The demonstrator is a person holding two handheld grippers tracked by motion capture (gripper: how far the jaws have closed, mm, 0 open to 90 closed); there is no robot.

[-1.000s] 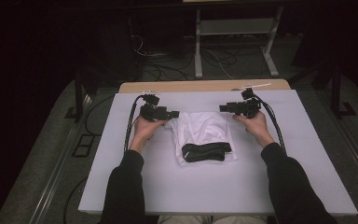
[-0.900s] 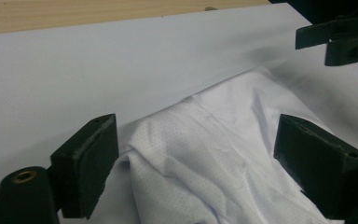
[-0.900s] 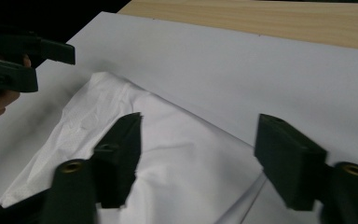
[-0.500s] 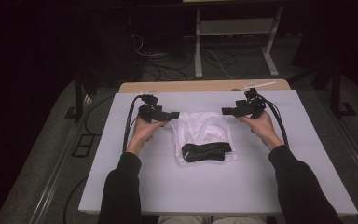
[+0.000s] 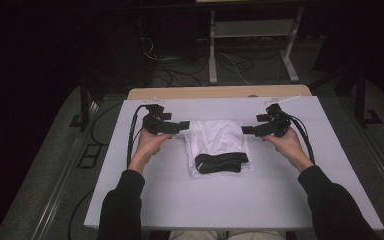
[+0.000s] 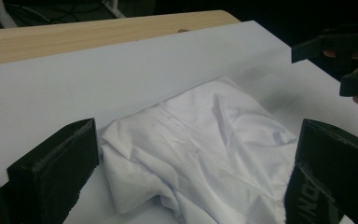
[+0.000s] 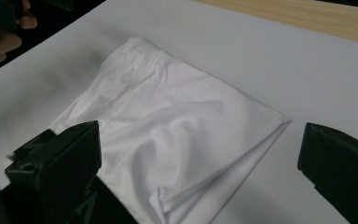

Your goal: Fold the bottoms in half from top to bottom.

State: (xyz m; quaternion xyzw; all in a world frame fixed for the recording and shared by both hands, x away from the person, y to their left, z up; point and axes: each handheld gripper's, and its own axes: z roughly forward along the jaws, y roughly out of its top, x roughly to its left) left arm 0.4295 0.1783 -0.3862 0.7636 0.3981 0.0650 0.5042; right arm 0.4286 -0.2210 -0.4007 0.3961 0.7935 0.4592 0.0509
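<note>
The folded white cloth (image 5: 219, 145) lies in the middle of the counter (image 5: 130, 200), with a black band (image 5: 221, 163) on its near end. The left tool (image 5: 184, 126) and right tool (image 5: 245, 130) have just opened wide and hold nothing. A sleeve could brush the cloth and undo the fold. What the cloth is stays hard to tell
</note>
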